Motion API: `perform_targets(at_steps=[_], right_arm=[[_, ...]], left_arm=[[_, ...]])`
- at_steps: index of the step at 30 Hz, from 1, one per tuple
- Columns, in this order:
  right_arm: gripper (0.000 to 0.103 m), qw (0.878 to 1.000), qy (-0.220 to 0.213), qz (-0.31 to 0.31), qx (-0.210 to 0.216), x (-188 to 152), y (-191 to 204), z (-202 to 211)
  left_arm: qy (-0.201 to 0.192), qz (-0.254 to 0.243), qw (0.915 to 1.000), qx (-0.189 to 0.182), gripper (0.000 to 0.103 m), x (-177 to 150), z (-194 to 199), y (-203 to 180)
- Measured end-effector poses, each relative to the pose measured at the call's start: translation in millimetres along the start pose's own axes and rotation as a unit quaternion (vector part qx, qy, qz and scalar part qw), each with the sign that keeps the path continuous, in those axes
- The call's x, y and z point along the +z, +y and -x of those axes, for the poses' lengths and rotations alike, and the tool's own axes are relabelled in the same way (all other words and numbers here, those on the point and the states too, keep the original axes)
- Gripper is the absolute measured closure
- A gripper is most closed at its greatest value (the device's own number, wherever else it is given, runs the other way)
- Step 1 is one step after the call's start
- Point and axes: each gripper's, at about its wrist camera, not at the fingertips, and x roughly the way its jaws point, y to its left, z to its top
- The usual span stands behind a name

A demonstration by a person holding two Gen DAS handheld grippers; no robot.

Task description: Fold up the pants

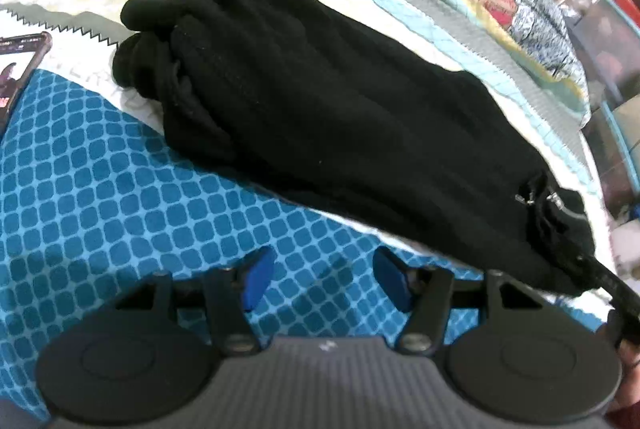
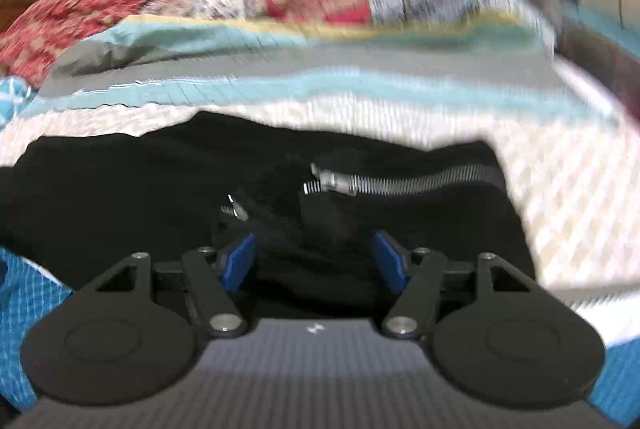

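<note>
Soft, even daylight; right wrist view motion-blurred, both views bowed at edges.

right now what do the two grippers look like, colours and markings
Both match: the left gripper and right gripper have blue pads on black linkage jaws, two round black discs, silver pivot screws, and a ribbed grey body with a small white logo.

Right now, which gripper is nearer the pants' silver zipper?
Right. The right gripper is open over the black pants, the zipper just ahead of its fingertips. The left gripper, also open, sits over the blue bedsheet, beside the pants, away from the zipper end.
</note>
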Motion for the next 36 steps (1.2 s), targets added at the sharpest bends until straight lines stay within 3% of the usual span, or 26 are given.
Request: perform_targets(at_steps=[2, 8, 12, 17, 22, 24, 28, 29, 31, 36], right_arm=[[0.044, 0.997, 0.043, -0.059, 0.005, -7, -12, -20], [0.043, 0.995, 0.007, -0.100, 0.004, -4, 7, 13], [0.039, 0.992, -0.015, -0.112, 0.059, -13, 42, 36], [0.040, 0.983, 0.053, -0.111, 0.137, -28, 96, 12], [0.064, 0.975, 0.099, -0.073, 0.183, -26, 138, -9], [0.084, 0.973, 0.110, -0.057, 0.193, -24, 151, -13], [0.089, 0.970, 0.138, -0.044, 0.193, -34, 167, -19], [0.089, 0.970, 0.144, -0.046, 0.190, -39, 168, -16], [0.089, 0.970, 0.150, -0.047, 0.187, -39, 170, -20], [0.087, 0.971, 0.153, -0.046, 0.178, -43, 181, -25]], left_arm=[[0.002, -0.007, 0.9999, 0.011, 0.047, -2, -1, -4], [0.002, -0.028, 0.9990, 0.033, 0.046, -4, 1, -15], [0.001, -0.046, 0.9978, 0.049, 0.045, -5, -1, -29], [-0.003, -0.054, 0.9970, 0.054, 0.045, -9, -2, -33], [-0.009, -0.053, 0.9974, 0.048, 0.045, -10, 3, -25], [-0.012, -0.049, 0.9978, 0.042, 0.045, -10, 7, -20], [-0.043, -0.023, 0.9986, 0.021, 0.041, -3, 28, -1], [-0.057, -0.009, 0.9982, 0.015, 0.036, 1, 36, 8], [-0.079, 0.031, 0.9963, 0.015, 0.015, 10, 46, 29], [-0.082, 0.116, 0.9899, 0.006, 0.013, 33, 49, 71]])
